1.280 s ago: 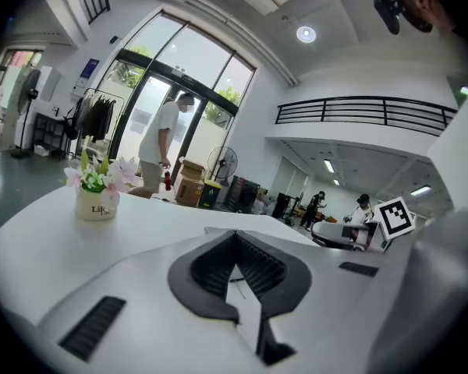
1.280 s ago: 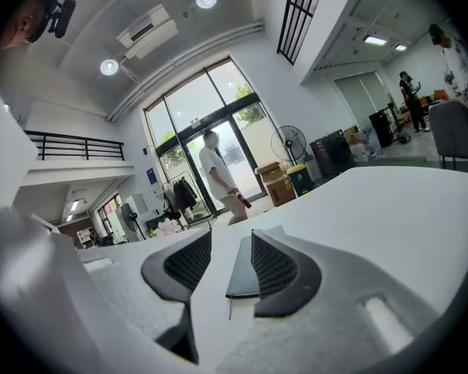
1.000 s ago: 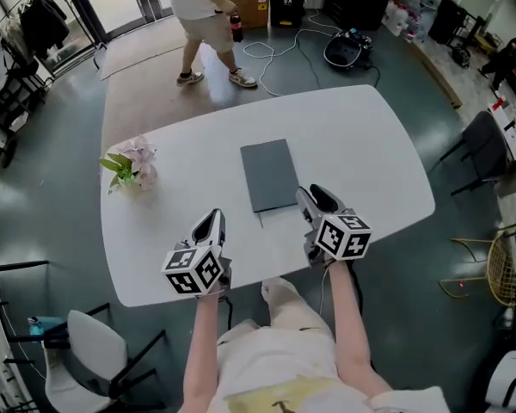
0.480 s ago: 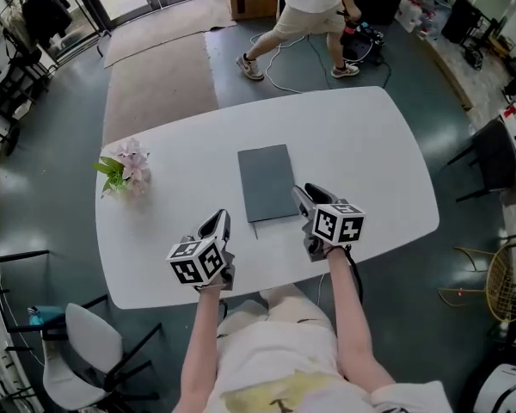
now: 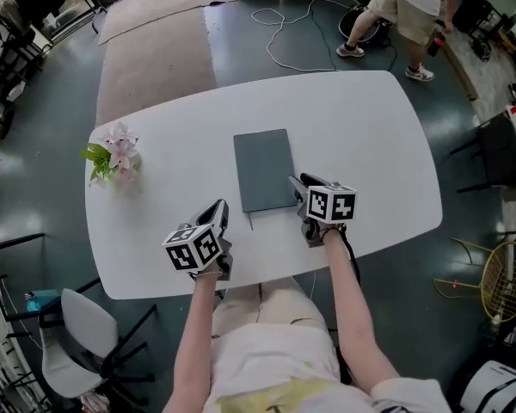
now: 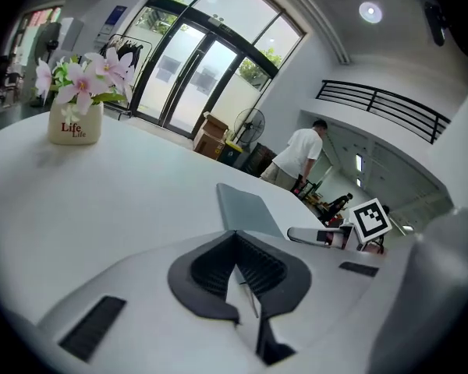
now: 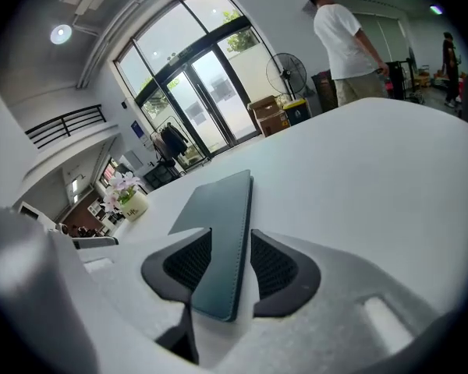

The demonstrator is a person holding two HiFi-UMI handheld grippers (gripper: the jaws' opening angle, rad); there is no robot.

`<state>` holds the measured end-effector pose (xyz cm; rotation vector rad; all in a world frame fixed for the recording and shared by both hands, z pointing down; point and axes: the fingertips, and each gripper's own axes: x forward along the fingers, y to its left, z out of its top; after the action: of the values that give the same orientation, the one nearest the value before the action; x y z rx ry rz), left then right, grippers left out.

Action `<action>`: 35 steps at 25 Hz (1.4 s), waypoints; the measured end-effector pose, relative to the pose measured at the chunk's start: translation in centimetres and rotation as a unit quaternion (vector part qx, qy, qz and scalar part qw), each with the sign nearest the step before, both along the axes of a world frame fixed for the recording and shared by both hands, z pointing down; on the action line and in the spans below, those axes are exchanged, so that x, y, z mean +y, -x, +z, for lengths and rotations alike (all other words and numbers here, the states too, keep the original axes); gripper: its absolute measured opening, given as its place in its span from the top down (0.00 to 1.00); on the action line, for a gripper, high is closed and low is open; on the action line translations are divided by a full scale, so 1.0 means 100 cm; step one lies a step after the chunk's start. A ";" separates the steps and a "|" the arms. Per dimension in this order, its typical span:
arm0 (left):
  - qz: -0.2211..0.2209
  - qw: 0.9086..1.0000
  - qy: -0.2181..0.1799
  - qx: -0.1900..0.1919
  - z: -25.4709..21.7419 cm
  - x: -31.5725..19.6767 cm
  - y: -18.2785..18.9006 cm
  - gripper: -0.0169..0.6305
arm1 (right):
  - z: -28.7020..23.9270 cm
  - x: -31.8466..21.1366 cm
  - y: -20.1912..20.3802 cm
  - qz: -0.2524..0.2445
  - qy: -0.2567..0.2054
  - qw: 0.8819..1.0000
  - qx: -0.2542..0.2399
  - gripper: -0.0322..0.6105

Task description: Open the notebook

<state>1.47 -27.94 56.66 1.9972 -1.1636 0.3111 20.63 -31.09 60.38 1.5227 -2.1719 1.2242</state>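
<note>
A closed grey-green notebook (image 5: 263, 169) lies flat in the middle of the white table (image 5: 370, 136). A thin ribbon (image 5: 250, 222) pokes out of its near edge. My right gripper (image 5: 297, 181) is at the notebook's near right corner. In the right gripper view its jaws stand open, with that corner of the notebook (image 7: 218, 209) showing between the pads (image 7: 189, 262). My left gripper (image 5: 219, 206) rests on the table left of the near edge, apart from the notebook (image 6: 246, 209), with its jaws together and nothing held.
A small pot of pink flowers (image 5: 112, 155) stands at the table's far left. A person (image 5: 413, 7) walks on the floor beyond the far right corner, near cables (image 5: 292, 24). A white chair (image 5: 90, 338) is at my near left, a dark chair (image 5: 499, 153) at the right.
My right gripper has slid forward to the notebook's near right corner. The left gripper has hardly moved. The person behind the table has walked from left to right.
</note>
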 end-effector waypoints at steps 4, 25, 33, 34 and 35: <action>-0.004 1.000 0.011 -0.001 0.006 -0.004 0.001 0.98 | 0.018 -0.001 0.000 -0.001 0.046 0.999 -0.008 0.72; -0.042 0.999 0.024 0.011 0.013 0.002 0.007 0.98 | 0.019 -0.003 0.003 -0.031 0.078 0.996 0.018 0.87; -0.060 0.998 0.012 0.022 0.006 0.003 0.021 0.98 | -0.007 -0.003 0.008 -0.019 0.053 0.998 -0.003 0.89; -0.061 0.998 0.011 0.023 0.004 0.004 0.024 0.98 | -0.011 -0.004 0.010 -0.019 0.048 0.999 -0.005 0.89; -0.063 0.998 0.010 0.023 0.003 0.004 0.027 0.98 | -0.017 -0.004 0.012 -0.019 0.043 0.999 -0.009 0.89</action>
<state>-1.20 -27.51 56.98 1.8953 -1.2457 0.2104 19.47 -31.49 58.73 1.4354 -2.1195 1.3055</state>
